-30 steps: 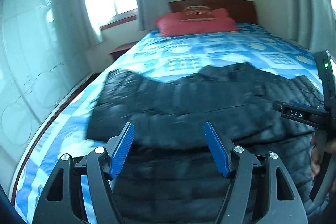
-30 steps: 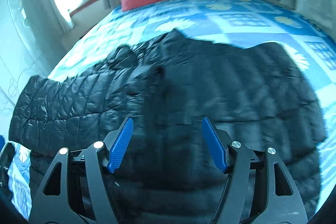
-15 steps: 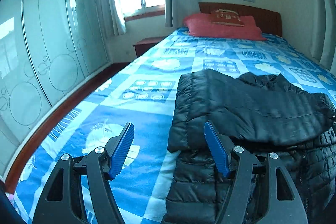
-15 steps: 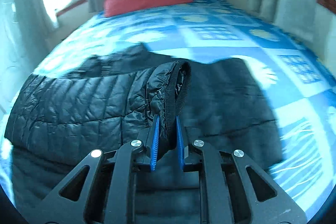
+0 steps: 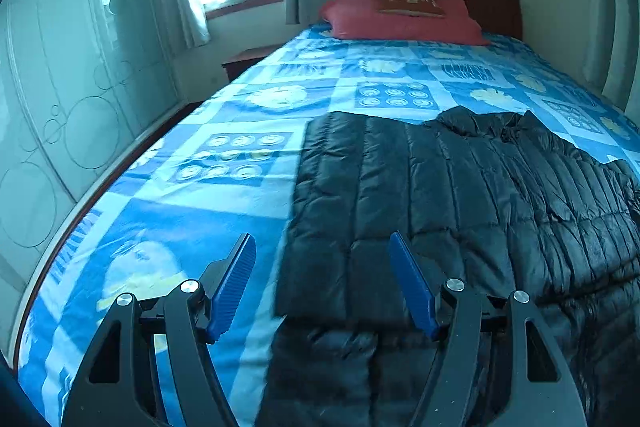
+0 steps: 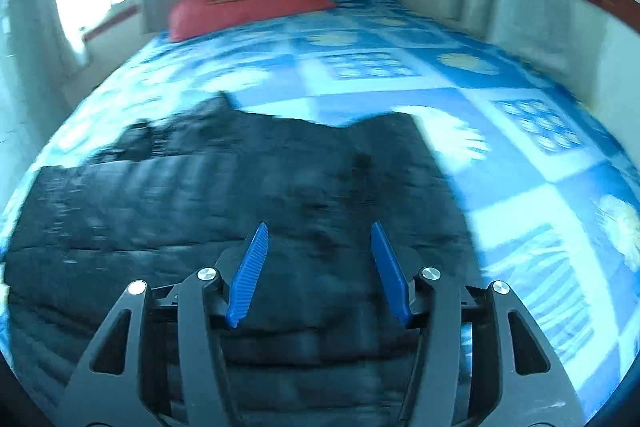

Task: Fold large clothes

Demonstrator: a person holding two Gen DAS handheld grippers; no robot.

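Both sets of fingers are spread and empty: the left gripper [image 5: 322, 283] is positioned over the left edge of the black puffer jacket [image 5: 460, 195], the right gripper [image 6: 318, 267] over its middle. The jacket's long axis runs across the bed [image 5: 240, 163]. A red pillow [image 5: 400, 21] and headboard [image 5: 492, 1] lie beyond.

The jacket [image 5: 460, 211] lies on the bed [image 5: 240, 187], pillow [image 5: 400, 23] behind it.
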